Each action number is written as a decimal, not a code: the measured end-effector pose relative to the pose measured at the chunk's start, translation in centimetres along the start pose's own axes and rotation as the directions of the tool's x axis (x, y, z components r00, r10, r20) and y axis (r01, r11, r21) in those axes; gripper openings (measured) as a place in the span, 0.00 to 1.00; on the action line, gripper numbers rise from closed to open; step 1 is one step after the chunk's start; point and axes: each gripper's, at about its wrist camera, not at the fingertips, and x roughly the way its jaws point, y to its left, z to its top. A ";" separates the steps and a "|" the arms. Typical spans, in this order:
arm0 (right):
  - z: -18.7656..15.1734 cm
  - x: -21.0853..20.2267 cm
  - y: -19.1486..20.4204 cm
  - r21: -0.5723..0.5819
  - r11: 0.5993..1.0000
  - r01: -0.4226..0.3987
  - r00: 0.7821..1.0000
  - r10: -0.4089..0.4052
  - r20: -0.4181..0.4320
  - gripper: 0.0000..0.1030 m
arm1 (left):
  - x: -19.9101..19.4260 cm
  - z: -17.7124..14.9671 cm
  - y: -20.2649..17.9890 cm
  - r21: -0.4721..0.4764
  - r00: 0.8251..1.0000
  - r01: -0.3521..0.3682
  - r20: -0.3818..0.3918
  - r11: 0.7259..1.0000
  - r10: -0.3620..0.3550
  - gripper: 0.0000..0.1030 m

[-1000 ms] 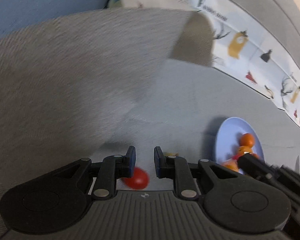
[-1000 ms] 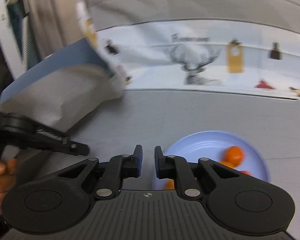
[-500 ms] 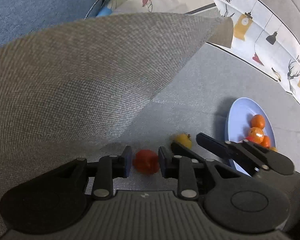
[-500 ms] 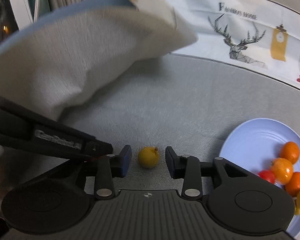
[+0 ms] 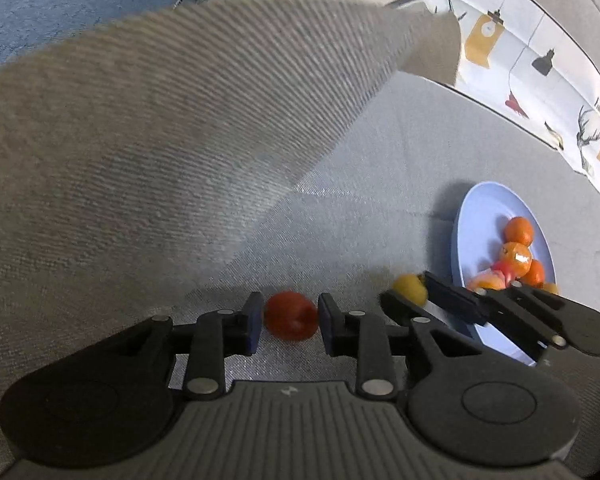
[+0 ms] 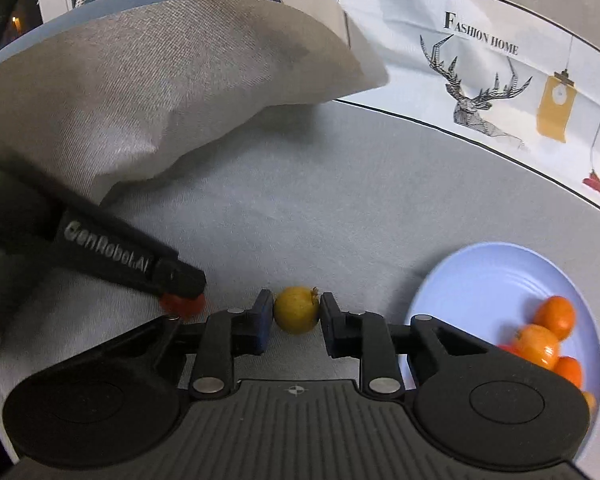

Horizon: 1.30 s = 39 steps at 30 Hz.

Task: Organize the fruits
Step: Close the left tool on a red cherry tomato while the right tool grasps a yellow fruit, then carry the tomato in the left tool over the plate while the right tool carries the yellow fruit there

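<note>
A small red tomato lies on the grey cushion seat between the fingers of my left gripper. Its jaws are opening and stand a hair off the fruit. Just to the right, a little yellow fruit sits between the pads of my right gripper. Those jaws are closing, and both pads touch the fruit. In the left wrist view that yellow fruit shows between the right gripper's fingers. A pale blue plate at the right holds several small oranges.
A big beige pillow overhangs the seat at the left and back, close above both fruits. A white printed cloth with a deer and clocks covers the backrest. My left gripper's finger is seen over the tomato.
My right gripper came left and down from the plate, opened around the yellow fruit and closed on it. My left gripper's jaws widened and now straddle the tomato.
</note>
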 end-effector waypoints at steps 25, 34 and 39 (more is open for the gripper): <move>0.5 -6.3 -3.8 0.047 0.999 0.005 0.990 -0.011 0.138 0.26 | -1.5 -0.2 -3.6 0.127 0.994 -0.004 0.110 0.992 -0.010 0.34; -1.9 -9.9 -9.7 0.143 0.985 0.101 0.974 -0.127 0.186 0.26 | -2.4 -0.3 -7.2 0.173 0.978 0.053 0.191 0.984 -0.086 0.34; -3.0 -10.2 -12.2 0.191 0.970 0.150 0.966 -0.185 0.180 0.26 | -2.2 0.0 -8.8 0.147 0.967 0.087 0.226 0.985 -0.119 0.34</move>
